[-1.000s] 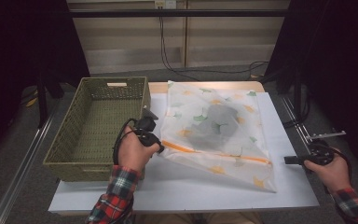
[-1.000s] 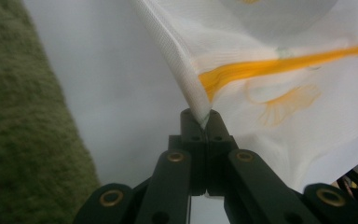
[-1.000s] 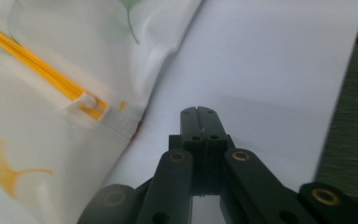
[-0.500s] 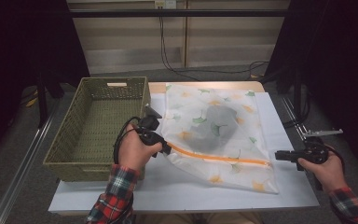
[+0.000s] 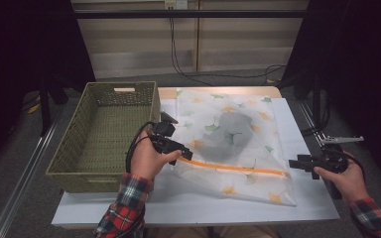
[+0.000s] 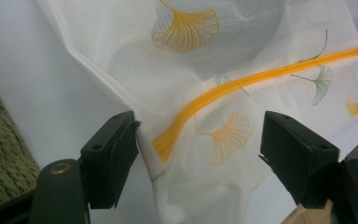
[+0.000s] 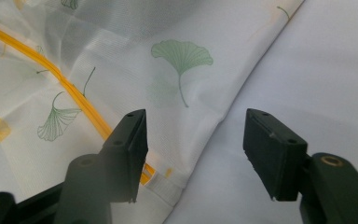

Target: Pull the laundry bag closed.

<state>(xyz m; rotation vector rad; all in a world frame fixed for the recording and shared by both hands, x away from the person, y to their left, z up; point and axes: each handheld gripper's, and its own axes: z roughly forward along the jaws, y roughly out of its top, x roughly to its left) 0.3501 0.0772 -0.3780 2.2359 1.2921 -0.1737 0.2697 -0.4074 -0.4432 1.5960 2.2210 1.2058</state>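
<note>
The mesh laundry bag (image 5: 233, 144) lies flat in the middle of the white table (image 5: 178, 203), its far edge up by the table's far edge and its orange zipper (image 5: 233, 167) running across the side nearest the person. A dark garment (image 5: 228, 136) shows through the mesh. The wicker basket (image 5: 104, 134) stands at the table's left edge, nothing in it that I can see.

Both grippers have just let go. The left gripper (image 5: 181, 148), at the zipper's left end, has just been opening its jaws — in the left gripper view they stand well apart, the bag's corner and the zipper end (image 6: 168, 147) between them; one pad may brush the mesh edge, but nothing is pinched. The right gripper (image 5: 297, 162), near the table's right edge, has likewise just been opening; its jaws straddle the bag's corner (image 7: 177, 179) without pressing it.

A second ago both sat clamped at the zipper's two ends, and the line now runs closed from end to end — so I'd judge the zipping done. The likely next step is to take the bag up, perhaps for the basket.
</note>
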